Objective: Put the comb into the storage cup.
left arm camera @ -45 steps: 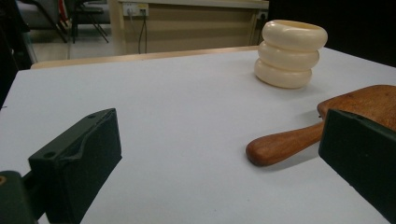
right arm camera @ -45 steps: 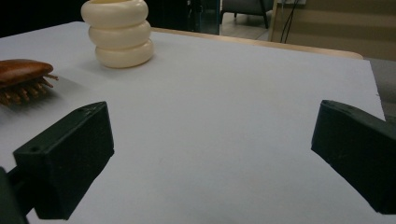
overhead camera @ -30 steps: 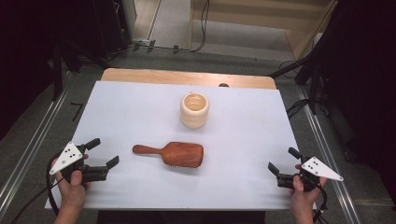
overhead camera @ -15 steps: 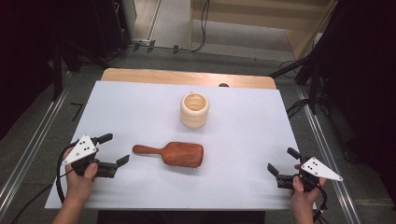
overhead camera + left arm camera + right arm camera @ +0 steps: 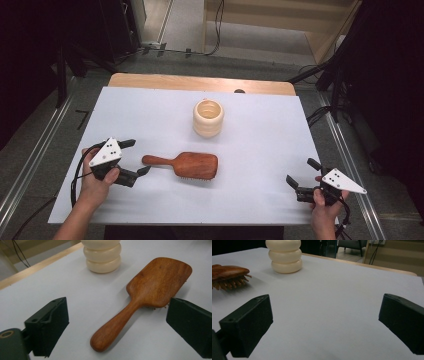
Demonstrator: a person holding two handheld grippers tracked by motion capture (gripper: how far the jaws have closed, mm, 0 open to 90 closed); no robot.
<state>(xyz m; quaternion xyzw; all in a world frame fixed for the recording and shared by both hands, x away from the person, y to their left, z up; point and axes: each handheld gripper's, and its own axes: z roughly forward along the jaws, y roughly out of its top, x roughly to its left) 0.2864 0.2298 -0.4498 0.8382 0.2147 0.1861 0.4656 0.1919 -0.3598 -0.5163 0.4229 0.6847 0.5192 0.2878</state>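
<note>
A reddish wooden hairbrush (image 5: 186, 165) lies bristles down in the middle of the white table (image 5: 150, 115), its handle pointing left. Behind it stands a cream ribbed cup (image 5: 208, 118). My left gripper (image 5: 135, 157) is open, its jaws either side of the handle's tip without touching it. In the left gripper view the hairbrush (image 5: 140, 302) runs up between the open jaws (image 5: 117, 325), with the cup (image 5: 103, 255) beyond. My right gripper (image 5: 303, 173) is open near the front right corner, holding nothing. The right gripper view shows the cup (image 5: 284, 256) and the hairbrush's bristles (image 5: 228, 275) far left.
A wooden strip (image 5: 200, 82) edges the table's far side. Metal rails (image 5: 30, 165) run along both sides of the table. Cables (image 5: 217, 20) lie on the floor beyond.
My left gripper has moved right and forward from the front left corner to the hairbrush's handle end. The right gripper has stayed where it was.
</note>
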